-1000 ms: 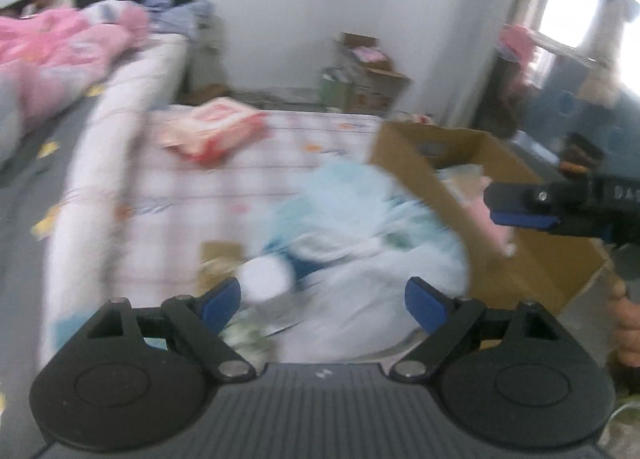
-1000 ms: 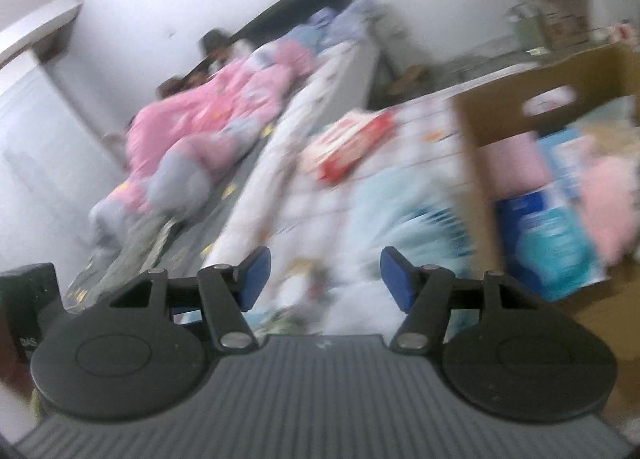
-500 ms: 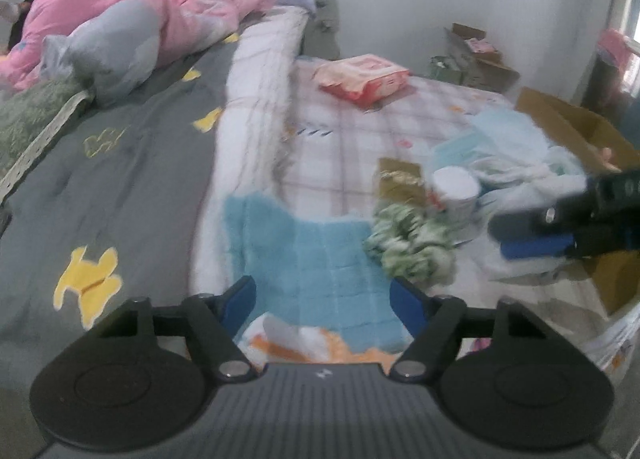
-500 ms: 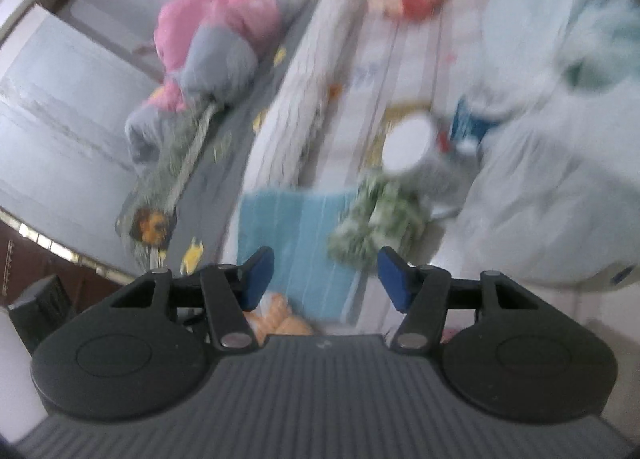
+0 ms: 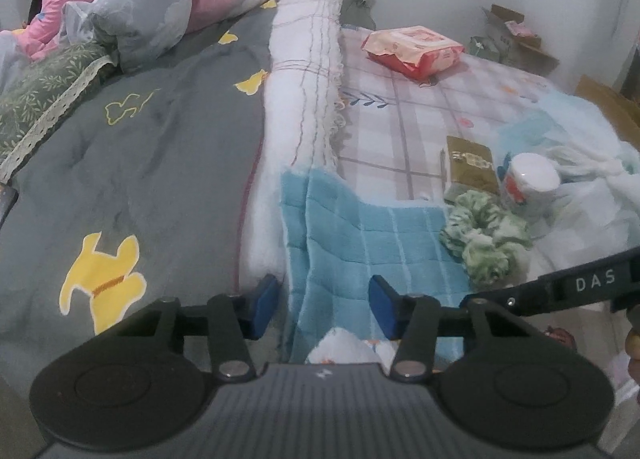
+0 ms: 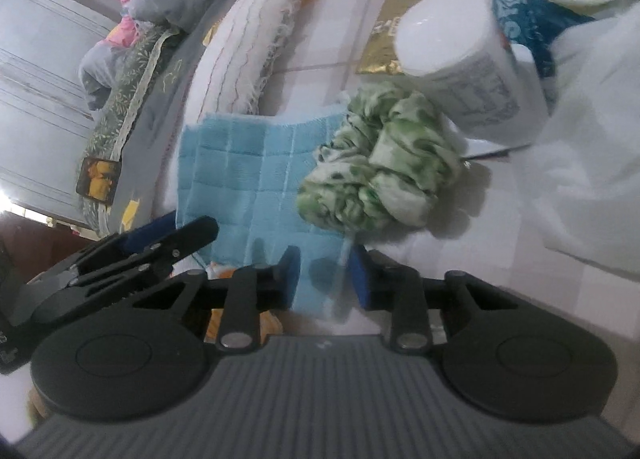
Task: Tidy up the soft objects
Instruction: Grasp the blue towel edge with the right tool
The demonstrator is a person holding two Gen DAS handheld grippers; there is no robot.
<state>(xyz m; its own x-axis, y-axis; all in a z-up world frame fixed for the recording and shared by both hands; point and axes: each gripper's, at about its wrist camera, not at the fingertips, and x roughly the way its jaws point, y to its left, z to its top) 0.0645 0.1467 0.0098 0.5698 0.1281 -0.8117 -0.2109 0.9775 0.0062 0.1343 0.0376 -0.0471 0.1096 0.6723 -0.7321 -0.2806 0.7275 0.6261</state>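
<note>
Both the left gripper (image 5: 322, 307) and right gripper (image 6: 322, 277) have dropped to the blue towel (image 5: 360, 235), narrowing.

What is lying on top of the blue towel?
A green-and-white crumpled cloth lies over the right edge of the blue towel. At the towel's near edge, something white and orange shows, but the gripper bodies cover most of it.

The blue towel (image 5: 372, 243) was a matt, nubbly terry cloth with paler woven lines. Beside it the green-and-white scrunchie (image 6: 380, 163) looked like thin, gathered fabric, softly creased. The white tub (image 6: 460, 59) was smooth plastic with a slight sheen, and the gold packet (image 5: 472, 169) behind it was shiny foil. The red pack (image 5: 416, 49) wore glossy film. The grey quilt (image 5: 132, 163) was matt, stitched cotton. Each claw carried matt black plastic arms and blue rubbery pads (image 6: 290, 275).
</note>
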